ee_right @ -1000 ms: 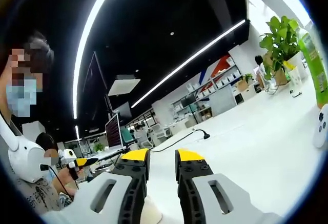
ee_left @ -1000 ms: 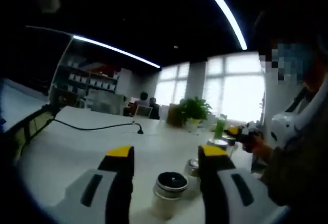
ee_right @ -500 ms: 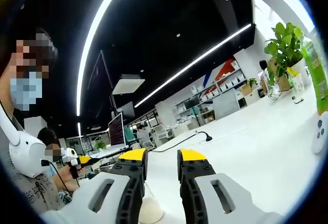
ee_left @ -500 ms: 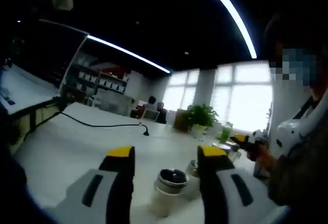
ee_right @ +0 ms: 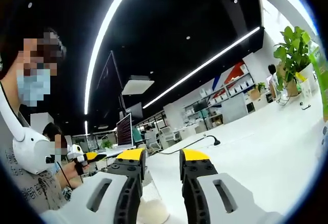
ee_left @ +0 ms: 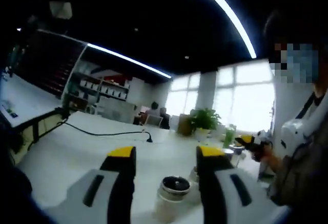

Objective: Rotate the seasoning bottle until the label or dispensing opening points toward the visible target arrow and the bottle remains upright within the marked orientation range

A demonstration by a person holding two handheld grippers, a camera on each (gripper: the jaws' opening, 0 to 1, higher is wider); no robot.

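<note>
Left tongs [ee_left: 166, 155] and right tongs [ee_right: 163, 157]: grey bodies, yellow tips. Seasoning bottle [ee_left: 171, 199] white, dark lid with silver rim. Bench [ee_left: 77, 147] white; cable [ee_left: 110, 133] black; plant [ee_right: 293, 55] green

Left gripper [ee_left: 166, 155] fingers spread wide (yellow-tipped); right gripper [ee_right: 162, 157] fingers narrowly parted.

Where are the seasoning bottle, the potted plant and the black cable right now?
seasoning bottle [ee_left: 174, 185], left gripper view, on its dark round cap between the gripper jaws.
potted plant [ee_right: 294, 55], right gripper view, on its green leaves.
black cable [ee_left: 105, 133], left gripper view, on the stretch lying across the white table.
</note>
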